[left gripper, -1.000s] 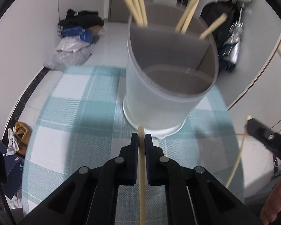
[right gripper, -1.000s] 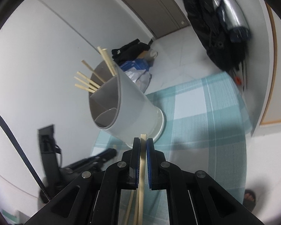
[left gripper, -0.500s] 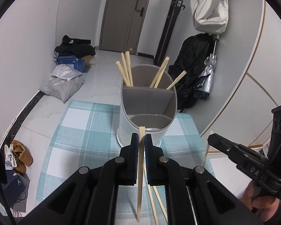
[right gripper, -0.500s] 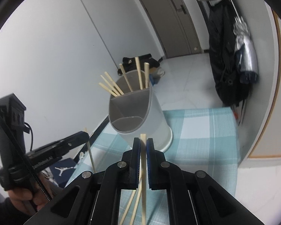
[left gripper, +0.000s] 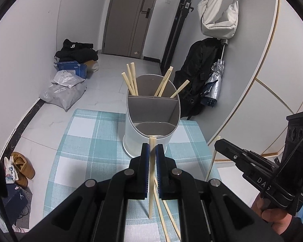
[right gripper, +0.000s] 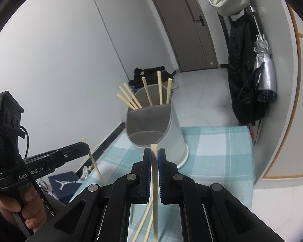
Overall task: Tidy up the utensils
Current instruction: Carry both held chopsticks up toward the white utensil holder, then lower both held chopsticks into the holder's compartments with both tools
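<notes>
A pale grey oval utensil holder [left gripper: 145, 135] [right gripper: 177, 141] stands on the checked tablecloth. Several wooden chopsticks lean in its far compartments, and its near compartment looks bare. My left gripper [left gripper: 152, 148] is shut on one chopstick [left gripper: 151, 183], held upright just short of the holder's near rim. My right gripper [right gripper: 154, 152] is shut on another chopstick [right gripper: 155, 201], likewise just before the rim. Each gripper shows in the other's view: the right gripper [left gripper: 219, 144] to the holder's right, the left gripper [right gripper: 84, 147] to its left. Loose chopsticks [left gripper: 168, 211] [right gripper: 143, 219] lie on the cloth below.
The teal checked cloth [left gripper: 86, 145] covers a small table with edges close on both sides. On the floor are bags and a box [left gripper: 70, 74], and shoes [left gripper: 22, 167]. A dark coat and a folded umbrella [left gripper: 214, 88] hang at the right wall. A hand [right gripper: 24, 207] grips the left tool.
Both grippers have risen and drawn back from the holder, which now looks smaller and farther. The right view has rolled upright. Each gripper keeps its chopstick.
</notes>
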{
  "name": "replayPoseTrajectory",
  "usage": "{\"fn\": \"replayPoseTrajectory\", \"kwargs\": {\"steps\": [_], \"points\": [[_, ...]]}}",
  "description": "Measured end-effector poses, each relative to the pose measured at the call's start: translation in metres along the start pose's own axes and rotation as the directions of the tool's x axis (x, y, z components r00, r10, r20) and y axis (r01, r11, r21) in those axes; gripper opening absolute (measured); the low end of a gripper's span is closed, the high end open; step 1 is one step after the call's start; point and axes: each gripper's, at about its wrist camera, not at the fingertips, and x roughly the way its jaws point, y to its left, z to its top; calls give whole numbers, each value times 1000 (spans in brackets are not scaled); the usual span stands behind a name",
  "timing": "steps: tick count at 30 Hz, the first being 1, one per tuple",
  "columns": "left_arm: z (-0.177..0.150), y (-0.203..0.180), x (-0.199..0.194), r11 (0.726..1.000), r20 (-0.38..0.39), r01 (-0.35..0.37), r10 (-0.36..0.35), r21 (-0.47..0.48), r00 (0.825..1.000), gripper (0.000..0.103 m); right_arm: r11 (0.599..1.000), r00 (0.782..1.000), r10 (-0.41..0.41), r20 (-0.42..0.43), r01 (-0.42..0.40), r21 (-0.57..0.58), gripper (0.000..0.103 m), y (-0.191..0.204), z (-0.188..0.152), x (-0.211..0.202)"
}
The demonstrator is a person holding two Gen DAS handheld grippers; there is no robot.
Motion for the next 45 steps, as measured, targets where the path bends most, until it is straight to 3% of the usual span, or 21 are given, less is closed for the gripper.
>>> {"fn": "replayPoseTrajectory", "kwargs": {"steps": [19, 31, 45], "points": [[42, -20, -38, 995, 98, -1, -9, 102, 995, 3, 997, 986, 70, 150, -65, -33, 5, 20, 32, -26], [97, -19, -47, 996, 145, 31, -44, 89, 988, 3, 993, 965, 112, 239, -100, -60, 6, 34, 100, -36], [160, -5, -32, 994, 207, 55, -73, 92, 976, 3, 994, 930, 61, 364, -24, -106, 6, 40, 181, 0]]}}
